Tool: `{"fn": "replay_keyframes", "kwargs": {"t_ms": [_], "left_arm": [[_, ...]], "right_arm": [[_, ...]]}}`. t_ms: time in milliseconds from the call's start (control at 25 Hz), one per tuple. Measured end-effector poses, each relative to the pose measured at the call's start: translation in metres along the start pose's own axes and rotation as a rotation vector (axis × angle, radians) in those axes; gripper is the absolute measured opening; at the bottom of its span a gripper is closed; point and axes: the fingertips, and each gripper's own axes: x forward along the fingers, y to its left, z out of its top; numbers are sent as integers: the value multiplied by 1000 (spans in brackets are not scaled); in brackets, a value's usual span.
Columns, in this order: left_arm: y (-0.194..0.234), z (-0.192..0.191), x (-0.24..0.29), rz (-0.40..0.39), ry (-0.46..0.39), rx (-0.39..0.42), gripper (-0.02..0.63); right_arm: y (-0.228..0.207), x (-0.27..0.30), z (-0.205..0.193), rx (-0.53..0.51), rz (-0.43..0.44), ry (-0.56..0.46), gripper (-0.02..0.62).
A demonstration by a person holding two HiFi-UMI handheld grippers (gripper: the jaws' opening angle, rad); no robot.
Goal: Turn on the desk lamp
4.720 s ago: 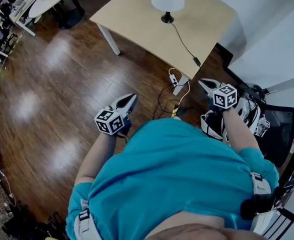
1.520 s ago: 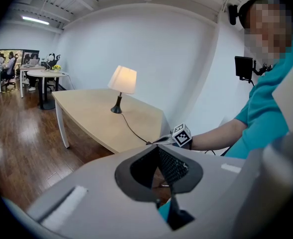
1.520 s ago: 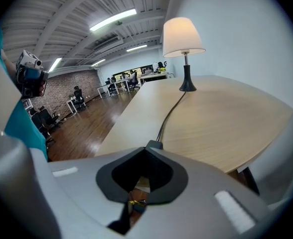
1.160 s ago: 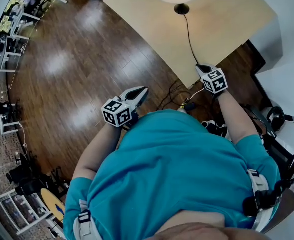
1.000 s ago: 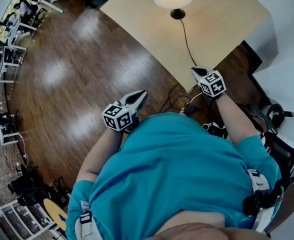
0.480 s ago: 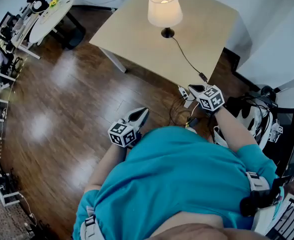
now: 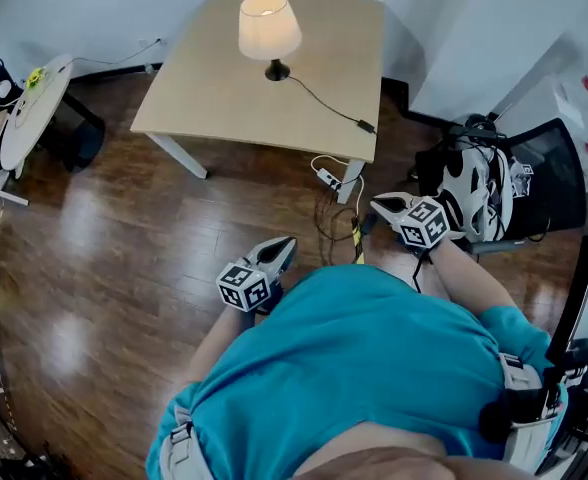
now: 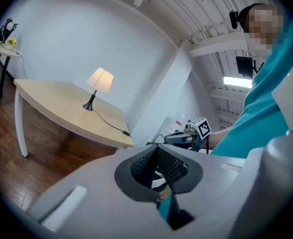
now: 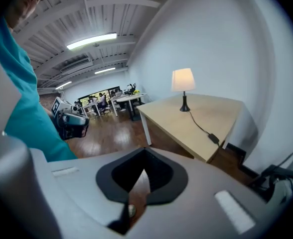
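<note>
We find the small desk lamp with a cream conical shade and thin black stem (image 7: pixel 269 28) lit: its shade glows warm in the head view. We therefore judge the task's single step done, with nothing left to do that these views show. The lamp stands on the pale wooden rectangular table (image 7: pixel 224 98), toward its far side, well apart from both grippers. It is upright, its long axis vertical, shade uppermost and base on the tabletop. Its thin black cord (image 7: pixel 319 101) trails from the base toward the table's near right corner, where a small dark block (image 7: pixel 365 126), probably the switch, lies on it. The left gripper (image 7: pixel 277 252) and right gripper (image 7: pixel 382 205) hang over the dark wooden floor (image 7: pixel 124 268) near the person's body, each with jaws drawn together on nothing
</note>
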Motion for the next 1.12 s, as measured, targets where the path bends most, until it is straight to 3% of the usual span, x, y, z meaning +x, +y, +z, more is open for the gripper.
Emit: {"fn": "replay_keyframes", "kwargs": {"t_ms": [200,320,480,760,880,960,1120], "left_arm": [[-54,-8,19,-91,51,43,0],[-86,-16,32,-105,72,56,0],[-161,-41,55,-112,81,98,0],[-281,-104,95,-12,62,74,2],[-322,-128,98,10,91,104,2],[-339,-134,87,22,103,130,2],[-343,-138,46,49,78,104,0]], "right_arm": [[5,-60,-24,36,-68,-20,2],[7,-101,-38,42,-82,-55,2],[10,-175,-78,50,-84,-109,2],[13,-285,-181,77,5,-133,2],[17,-306,-220,97,44,-131,2],[29,-315,-231,110,63,-148,2],[68,-326,-227,95,59,-159,2]]}}
